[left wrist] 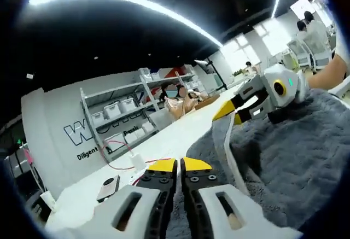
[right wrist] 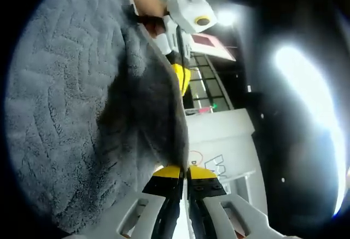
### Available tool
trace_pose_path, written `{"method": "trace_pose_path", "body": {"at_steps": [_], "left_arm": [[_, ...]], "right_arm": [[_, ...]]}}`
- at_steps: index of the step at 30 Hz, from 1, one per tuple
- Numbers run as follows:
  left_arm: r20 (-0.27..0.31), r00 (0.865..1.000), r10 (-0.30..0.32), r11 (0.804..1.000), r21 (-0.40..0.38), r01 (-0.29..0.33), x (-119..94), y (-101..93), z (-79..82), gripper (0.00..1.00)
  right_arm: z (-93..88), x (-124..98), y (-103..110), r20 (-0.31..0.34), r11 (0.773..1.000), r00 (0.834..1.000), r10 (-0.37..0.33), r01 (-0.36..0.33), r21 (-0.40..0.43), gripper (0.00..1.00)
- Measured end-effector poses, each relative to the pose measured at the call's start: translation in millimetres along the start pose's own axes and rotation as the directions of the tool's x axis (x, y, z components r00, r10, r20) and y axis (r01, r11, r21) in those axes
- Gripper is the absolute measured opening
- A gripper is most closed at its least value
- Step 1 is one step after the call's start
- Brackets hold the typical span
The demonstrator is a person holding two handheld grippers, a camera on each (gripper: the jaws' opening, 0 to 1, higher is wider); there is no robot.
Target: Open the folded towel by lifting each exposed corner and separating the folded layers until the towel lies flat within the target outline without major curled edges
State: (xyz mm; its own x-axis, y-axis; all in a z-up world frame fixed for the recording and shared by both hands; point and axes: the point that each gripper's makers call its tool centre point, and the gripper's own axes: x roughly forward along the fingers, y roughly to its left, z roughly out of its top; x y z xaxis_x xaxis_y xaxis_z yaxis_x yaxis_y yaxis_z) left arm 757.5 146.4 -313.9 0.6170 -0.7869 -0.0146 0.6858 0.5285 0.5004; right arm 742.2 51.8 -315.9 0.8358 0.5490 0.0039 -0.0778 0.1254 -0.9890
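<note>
Left gripper view: the left gripper points along a white table, its yellow-tipped jaws pressed together on the edge of the grey towel, which runs up from between the tips. The towel hangs raised off the table, spreading to the right of the view with a pale hem along its near border. The right gripper enters from the right, tilted toward the table, jaws clamped on the towel's upper edge; a person's hand holds it from behind.

Right gripper view: the right gripper is rolled steeply, jaws closed on a dark fold of the towel. The cloth spreads left of the view, textured face toward the camera. The left gripper grips the same free edge farther along.

Open table lies beyond the towel, carrying a phone and a red cable. Shelving stands well apart against the wall.
</note>
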Motion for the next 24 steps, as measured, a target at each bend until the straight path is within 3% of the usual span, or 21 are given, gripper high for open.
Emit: {"method": "trace_pose_path", "body": {"at_steps": [4, 5, 15, 16, 18, 21, 24], "left_arm": [[-0.061, 0.997, 0.041, 0.998, -0.042, -0.044, -1, 12.0, -14.1, 0.01], [-0.103, 0.993, 0.064, 0.995, -0.070, -0.071, -5, 21.4, -25.5, 0.01], [-0.184, 0.977, 0.105, 0.987, -0.104, -0.125, -7, 25.8, -41.0, 0.11], [-0.181, 0.979, 0.097, 0.986, -0.116, -0.119, -6, 23.8, -40.2, 0.13], [-0.232, 0.967, 0.107, 0.980, -0.141, -0.142, -6, 24.4, -48.4, 0.18], [-0.241, 0.965, 0.107, 0.979, -0.143, -0.144, 1, 25.2, -51.8, 0.28], [-0.256, 0.961, 0.103, 0.969, -0.192, -0.155, 2, 29.4, -58.3, 0.34]], "right_arm": [[0.1, 0, 1, 0.000, 1.000, 1.000, 0.002, -0.002, -0.003, 0.00], [0.1, 0, 1, -0.001, 1.000, 1.000, 0.003, -0.003, -0.004, 0.00], [2.7, 0, 0, 0.006, 1.000, 1.000, -0.001, 0.001, -0.013, 0.00], [3.0, 0, 0, 0.007, 1.000, 1.000, -0.001, 0.001, -0.014, 0.00], [3.1, 0, 0, 0.006, 1.000, 1.000, -0.001, 0.001, -0.015, 0.00], [3.4, 0, 0, 0.006, 1.000, 1.000, -0.001, 0.002, -0.020, 0.00], [3.5, 0, 0, 0.006, 1.000, 1.000, -0.001, 0.001, -0.023, 0.00]]}}
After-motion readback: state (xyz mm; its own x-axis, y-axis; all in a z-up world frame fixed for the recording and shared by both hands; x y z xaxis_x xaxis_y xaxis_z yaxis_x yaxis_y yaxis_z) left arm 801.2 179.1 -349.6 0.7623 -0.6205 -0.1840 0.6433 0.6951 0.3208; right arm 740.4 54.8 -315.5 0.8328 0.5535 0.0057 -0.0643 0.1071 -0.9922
